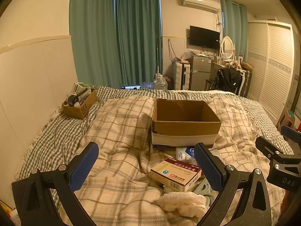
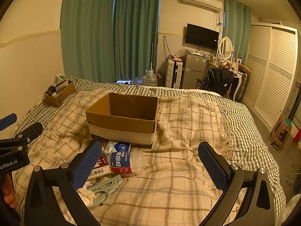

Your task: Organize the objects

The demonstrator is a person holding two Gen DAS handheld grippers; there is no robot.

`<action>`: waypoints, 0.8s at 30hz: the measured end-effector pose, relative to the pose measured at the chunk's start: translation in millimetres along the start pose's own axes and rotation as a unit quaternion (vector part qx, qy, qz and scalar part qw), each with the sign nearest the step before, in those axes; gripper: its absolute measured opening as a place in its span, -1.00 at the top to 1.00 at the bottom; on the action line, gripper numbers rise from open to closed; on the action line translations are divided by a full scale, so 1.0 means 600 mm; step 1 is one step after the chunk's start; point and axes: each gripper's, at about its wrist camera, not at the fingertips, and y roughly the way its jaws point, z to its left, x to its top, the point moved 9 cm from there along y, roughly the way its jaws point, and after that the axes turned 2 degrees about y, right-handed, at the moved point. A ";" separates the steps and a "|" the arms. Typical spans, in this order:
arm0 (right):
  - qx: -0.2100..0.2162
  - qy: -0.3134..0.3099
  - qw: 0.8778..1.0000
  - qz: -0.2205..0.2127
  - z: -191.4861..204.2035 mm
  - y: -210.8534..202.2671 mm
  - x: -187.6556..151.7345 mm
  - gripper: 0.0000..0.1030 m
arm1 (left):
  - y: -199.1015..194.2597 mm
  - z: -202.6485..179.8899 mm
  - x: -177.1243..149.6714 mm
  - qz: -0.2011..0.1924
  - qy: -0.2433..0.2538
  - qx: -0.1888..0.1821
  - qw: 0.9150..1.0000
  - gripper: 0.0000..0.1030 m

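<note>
An open brown cardboard box (image 1: 186, 124) is set on the cream plaid blanket (image 1: 122, 131) of the bed. Just before it a small heap is seen: a red-and-white medicine carton (image 1: 175, 173), a clear plastic bottle with a blue-and-red label (image 2: 126, 163), a pale blue plastic hanger (image 2: 105, 188) and a crumpled white cloth (image 1: 183, 200). The left gripper (image 1: 145, 167) is held with fingers spread, empty; the right gripper (image 2: 150, 165) likewise, wide apart and empty
</note>
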 end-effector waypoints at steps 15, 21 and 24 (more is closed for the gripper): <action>0.015 -0.014 1.000 0.000 0.032 -0.015 0.008 -0.99 | -0.007 0.026 0.006 -0.001 -0.001 -0.001 1.000 -1.00; 0.046 -0.047 0.997 0.044 0.095 0.018 -0.031 -0.99 | 0.020 0.068 -0.032 0.038 -0.007 0.017 0.999 -1.00; 0.066 -0.064 0.992 0.081 0.130 0.045 -0.069 -0.99 | 0.038 0.089 -0.067 0.065 -0.012 0.028 0.997 -1.00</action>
